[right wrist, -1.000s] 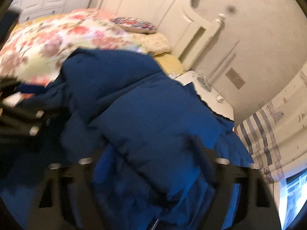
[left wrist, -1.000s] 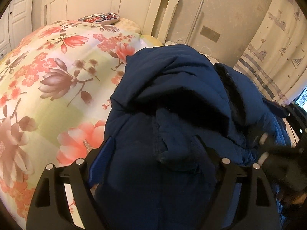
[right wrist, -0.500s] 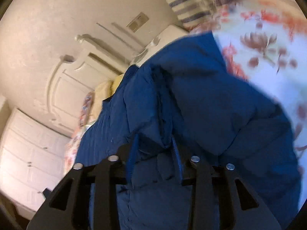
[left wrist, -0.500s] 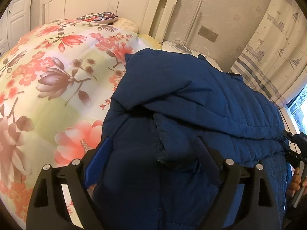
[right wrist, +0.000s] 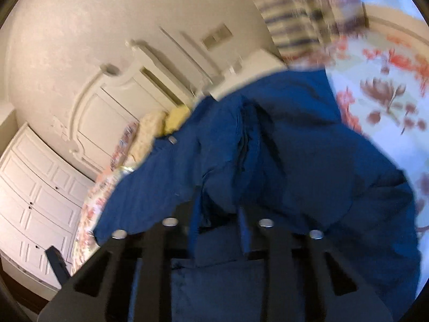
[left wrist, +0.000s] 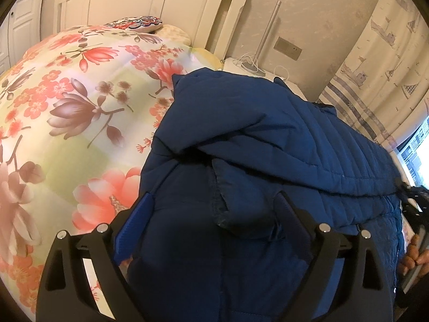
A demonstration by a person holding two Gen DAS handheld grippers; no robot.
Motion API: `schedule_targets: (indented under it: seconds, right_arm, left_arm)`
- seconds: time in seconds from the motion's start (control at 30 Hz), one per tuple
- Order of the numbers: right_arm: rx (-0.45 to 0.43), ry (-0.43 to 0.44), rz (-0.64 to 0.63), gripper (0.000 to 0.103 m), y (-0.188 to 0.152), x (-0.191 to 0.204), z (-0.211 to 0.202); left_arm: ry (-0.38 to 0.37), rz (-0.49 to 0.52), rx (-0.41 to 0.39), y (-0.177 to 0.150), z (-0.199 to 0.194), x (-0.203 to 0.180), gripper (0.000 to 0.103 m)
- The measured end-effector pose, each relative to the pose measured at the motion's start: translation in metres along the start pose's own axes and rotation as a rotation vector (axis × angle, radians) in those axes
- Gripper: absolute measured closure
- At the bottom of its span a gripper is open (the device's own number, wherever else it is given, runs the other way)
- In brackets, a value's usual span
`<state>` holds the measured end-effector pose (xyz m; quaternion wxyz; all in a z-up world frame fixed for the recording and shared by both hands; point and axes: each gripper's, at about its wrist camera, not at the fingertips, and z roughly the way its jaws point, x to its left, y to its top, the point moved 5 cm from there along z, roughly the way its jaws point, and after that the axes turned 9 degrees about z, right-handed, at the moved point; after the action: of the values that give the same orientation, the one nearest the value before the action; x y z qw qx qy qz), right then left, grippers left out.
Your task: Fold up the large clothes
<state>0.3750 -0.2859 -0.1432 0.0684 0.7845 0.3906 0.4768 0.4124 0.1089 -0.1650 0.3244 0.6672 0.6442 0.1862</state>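
A large navy quilted jacket (left wrist: 281,145) lies bunched on a bed with a floral duvet (left wrist: 67,112). My left gripper (left wrist: 214,214) stands wide open, its fingers on either side of a thick fold of the jacket near its left edge. My right gripper (right wrist: 218,214) has its fingers close together, pinching a fold of the same jacket (right wrist: 281,147); that view is tilted and blurred. The right gripper and the hand holding it show at the right edge of the left wrist view (left wrist: 413,214).
A white headboard (left wrist: 161,5) and pillows (left wrist: 139,22) are at the bed's far end. A nightstand with a lamp pole and cables (left wrist: 257,64) stands beside it. A striped curtain (left wrist: 375,80) hangs at the right. White wardrobe doors (right wrist: 34,201) are behind.
The upper jacket layer has been pulled flatter and out to the right. My right gripper swung round to the jacket's right side and closed on a fold. My left gripper stayed put, open.
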Motion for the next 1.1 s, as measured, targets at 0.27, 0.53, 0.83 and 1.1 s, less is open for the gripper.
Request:
schedule_targets:
  seconds: [0.27, 0.53, 0.83, 1.1]
  right_arm:
    - [0.053, -0.075, 0.055, 0.082, -0.026, -0.028, -0.010]
    - [-0.003, -0.129, -0.053, 0.085, -0.032, -0.007, -0.034]
    - [0.033, -0.180, -0.061, 0.084, -0.051, -0.016, -0.038]
    - [-0.148, -0.295, -0.232, 0.046, -0.035, 0.015, -0.073]
  left_arm:
    - [-0.002, 0.000, 0.000, 0.000, 0.000, 0.000, 0.011]
    - [-0.008, 0.003, 0.001, 0.001, 0.001, -0.002, 0.009]
    - [-0.015, 0.002, -0.002, 0.000, 0.000, 0.000, 0.009]
    - [0.091, -0.071, -0.227, 0.003, -0.047, 0.014, 0.010]
